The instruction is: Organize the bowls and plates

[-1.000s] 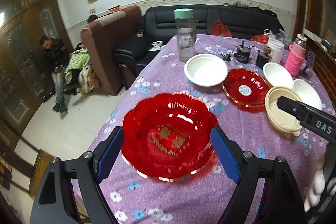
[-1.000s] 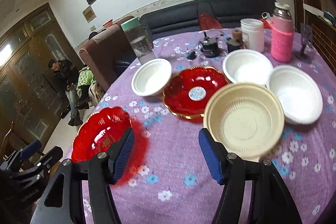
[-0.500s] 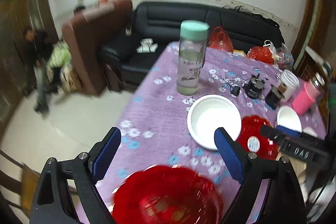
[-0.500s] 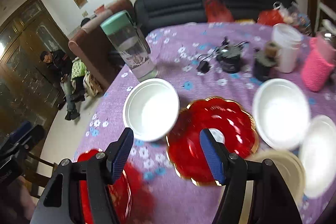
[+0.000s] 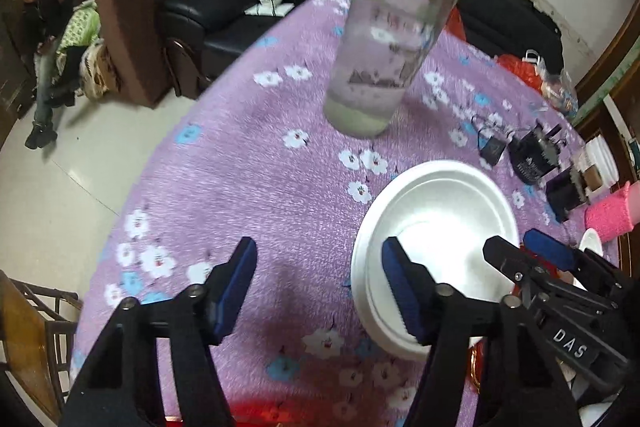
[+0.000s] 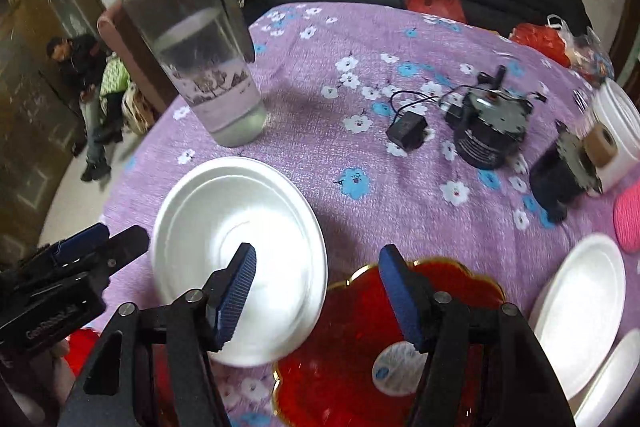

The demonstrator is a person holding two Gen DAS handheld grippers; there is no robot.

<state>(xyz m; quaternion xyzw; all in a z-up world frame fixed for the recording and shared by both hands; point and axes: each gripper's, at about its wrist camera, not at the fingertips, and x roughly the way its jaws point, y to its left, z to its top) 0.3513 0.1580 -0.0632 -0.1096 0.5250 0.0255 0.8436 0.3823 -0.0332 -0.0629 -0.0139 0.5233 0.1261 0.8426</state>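
Observation:
A white foam bowl [image 5: 436, 227] sits on the purple flowered tablecloth [image 5: 260, 179]; it also shows in the right wrist view [image 6: 240, 247]. My left gripper [image 5: 320, 287] is open and empty, its right finger over the bowl's left rim. My right gripper [image 6: 316, 291] is open and empty, straddling the bowl's right rim, its left finger inside the bowl and its right finger over a small red scalloped plate [image 6: 360, 355]. Two more white bowls [image 6: 580, 311] lie at the right. A large red plate's edge [image 5: 260, 415] shows at the bottom of the left wrist view.
A tall water bottle with a green lid [image 6: 200, 59] stands behind the bowl. Black motor parts and cables [image 6: 488, 131], a white cup [image 6: 616, 131] and a pink sleeve [image 6: 628, 223] lie at the back right. The table edge drops off at the left.
Both grippers have moved forward over the table, away from the large red plate and the beige bowl, and now close in on the white bowl from either side.

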